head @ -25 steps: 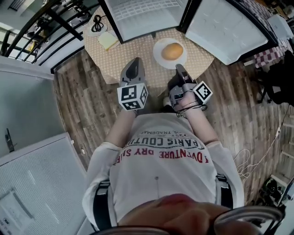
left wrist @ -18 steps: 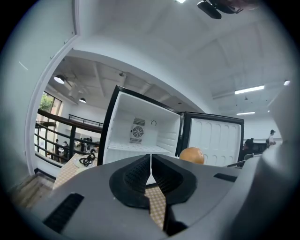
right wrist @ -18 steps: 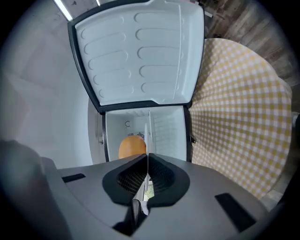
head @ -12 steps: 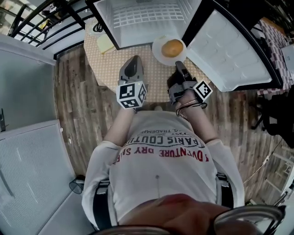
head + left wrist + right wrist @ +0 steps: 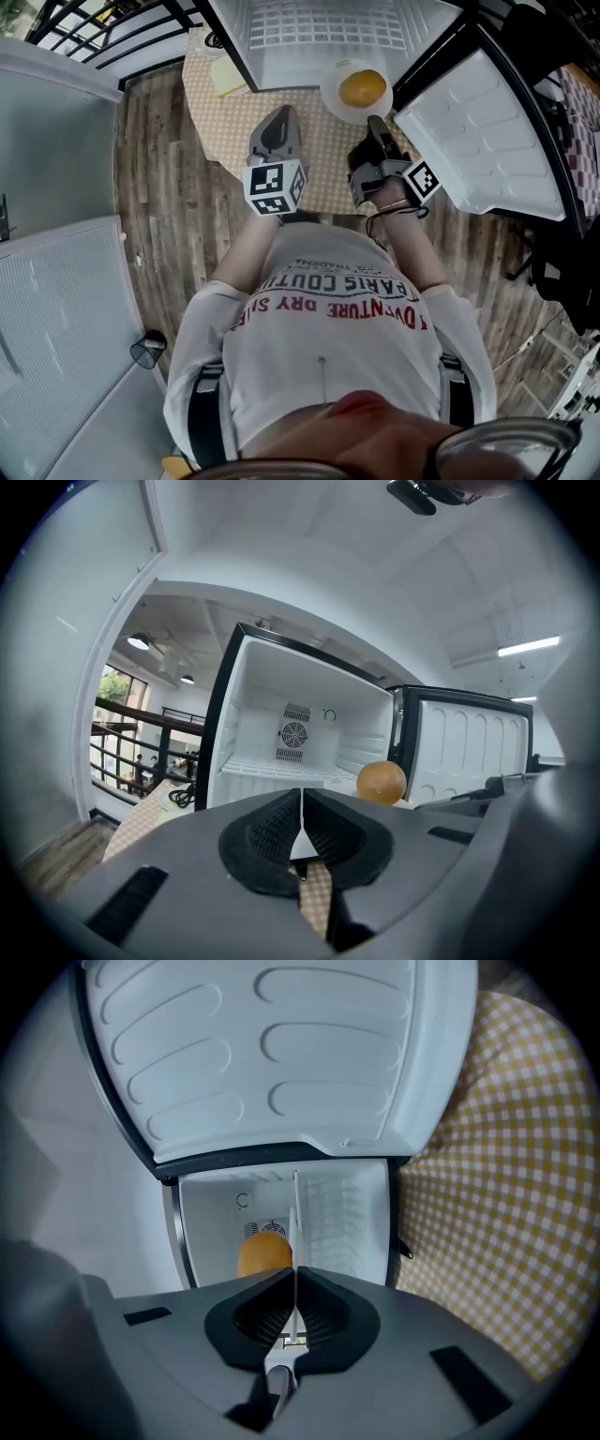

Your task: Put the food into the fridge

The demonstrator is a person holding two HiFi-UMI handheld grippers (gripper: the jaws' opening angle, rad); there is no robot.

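Observation:
A round orange-brown piece of food [image 5: 363,87] lies on a white plate [image 5: 336,97] on the checked table, right at the mouth of the open fridge [image 5: 319,28]. My right gripper [image 5: 376,122] is shut on the plate's near rim. In the right gripper view the plate [image 5: 295,1211] shows edge-on between the jaws, with the food [image 5: 264,1252] behind it. My left gripper [image 5: 279,117] hovers over the table left of the plate, shut and holding nothing. The left gripper view shows the food [image 5: 382,782] in front of the fridge's wire shelf.
The fridge door [image 5: 487,131] stands swung open to the right. A yellow pad [image 5: 228,80] and a black cable [image 5: 217,39] lie at the table's back left. A black railing runs behind; wooden floor with a small black cup [image 5: 145,350] is at my left.
The right gripper has carried the plate and food forward, closer to the fridge opening. The left gripper has moved forward alongside. The view has shifted left.

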